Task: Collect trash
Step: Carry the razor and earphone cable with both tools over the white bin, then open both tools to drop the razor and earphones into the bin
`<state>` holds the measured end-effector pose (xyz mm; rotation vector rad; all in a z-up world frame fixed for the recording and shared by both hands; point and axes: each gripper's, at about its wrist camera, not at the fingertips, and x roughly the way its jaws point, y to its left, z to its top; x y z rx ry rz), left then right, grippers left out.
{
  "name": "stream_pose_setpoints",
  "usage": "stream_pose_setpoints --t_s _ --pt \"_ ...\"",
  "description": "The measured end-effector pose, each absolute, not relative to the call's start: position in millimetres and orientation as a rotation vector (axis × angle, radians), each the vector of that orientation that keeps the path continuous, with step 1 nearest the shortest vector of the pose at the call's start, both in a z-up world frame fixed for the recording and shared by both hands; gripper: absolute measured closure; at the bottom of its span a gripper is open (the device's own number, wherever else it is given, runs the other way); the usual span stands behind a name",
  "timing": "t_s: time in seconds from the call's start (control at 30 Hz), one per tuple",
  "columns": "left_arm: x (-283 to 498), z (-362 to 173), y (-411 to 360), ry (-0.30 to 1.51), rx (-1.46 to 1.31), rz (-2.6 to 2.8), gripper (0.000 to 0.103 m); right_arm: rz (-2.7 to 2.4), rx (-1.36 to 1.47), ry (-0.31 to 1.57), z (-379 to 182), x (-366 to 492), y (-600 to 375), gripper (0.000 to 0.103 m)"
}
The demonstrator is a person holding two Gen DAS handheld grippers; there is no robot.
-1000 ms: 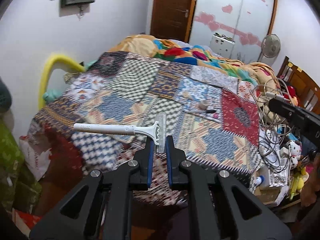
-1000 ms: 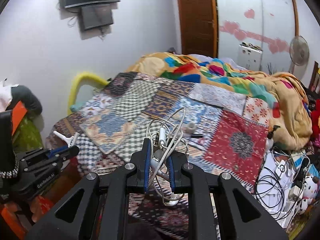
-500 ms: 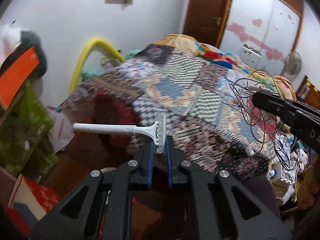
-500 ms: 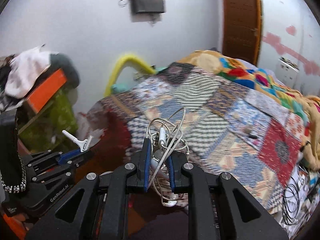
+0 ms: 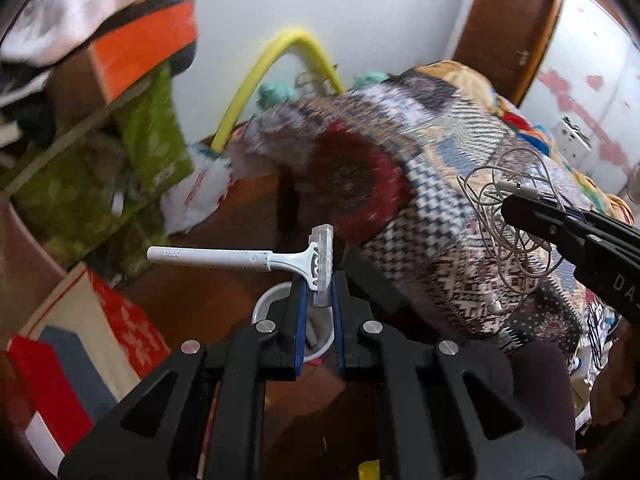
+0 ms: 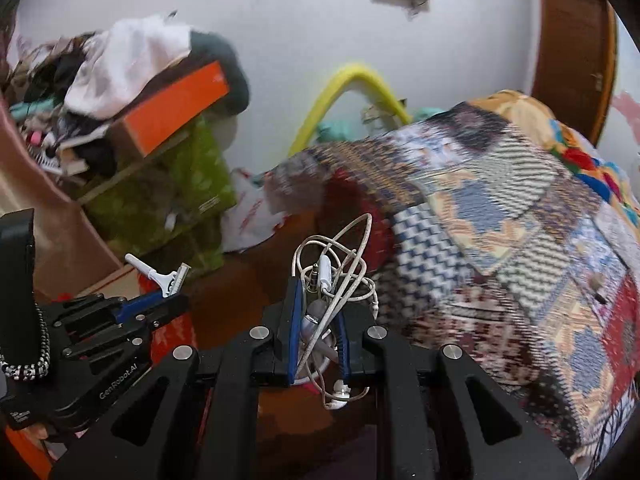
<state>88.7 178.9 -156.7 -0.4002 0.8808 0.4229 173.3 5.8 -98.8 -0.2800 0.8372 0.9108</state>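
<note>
My left gripper (image 5: 318,292) is shut on the head of a white disposable razor (image 5: 248,260), whose handle sticks out to the left. It also shows in the right wrist view (image 6: 160,276). My right gripper (image 6: 316,304) is shut on a tangled bundle of white earphone cables (image 6: 336,276), which also shows in the left wrist view (image 5: 508,224). A white round bin (image 5: 276,304) stands on the brown floor just below the left gripper's tips, mostly hidden; its rim also shows under the right gripper (image 6: 320,372).
A bed with a patchwork quilt (image 5: 440,184) fills the right. On the left are cluttered shelves with an orange box (image 6: 176,108), green bags (image 5: 152,148), a white plastic bag (image 5: 196,196) and a red-and-beige box (image 5: 92,340). A yellow tube (image 5: 280,52) arches by the wall.
Both grippers have swung left and down, away from the bed top toward the floor beside it. The white bin has come into view under them. Both still hold their items.
</note>
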Motion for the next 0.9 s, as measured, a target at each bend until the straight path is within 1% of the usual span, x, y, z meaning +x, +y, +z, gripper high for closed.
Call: stream_pose_setpoints --t_s 0.1,0.33,0.47,0.6,0.77,0.9 --pt "85 -175 193 0.919 -0.432 0.446 0.093 0.933 -0.306 0.87 -112 170 25 0.089" --pt "89 -227 215 1.031 -0.522 0.441 0.093 0.977 -0.395 1.042 -163 177 70 0.089" --pt "96 -256 224 1.092 -0.558 0.442 0.093 0.98 -0.447 1.108 -189 180 88 0.089" --pt "103 -278 229 1.14 -0.589 0.444 0.093 0.985 -0.433 1.212 -216 192 105 0.089" --pt "111 -296 234 1.184 -0.602 0.444 0.093 0.97 -0.434 1.279 -240 204 128 0.089" --pt "119 -305 238 1.206 -0.62 0.436 0.093 1.005 -0.432 1.309 -250 211 140 0.083"
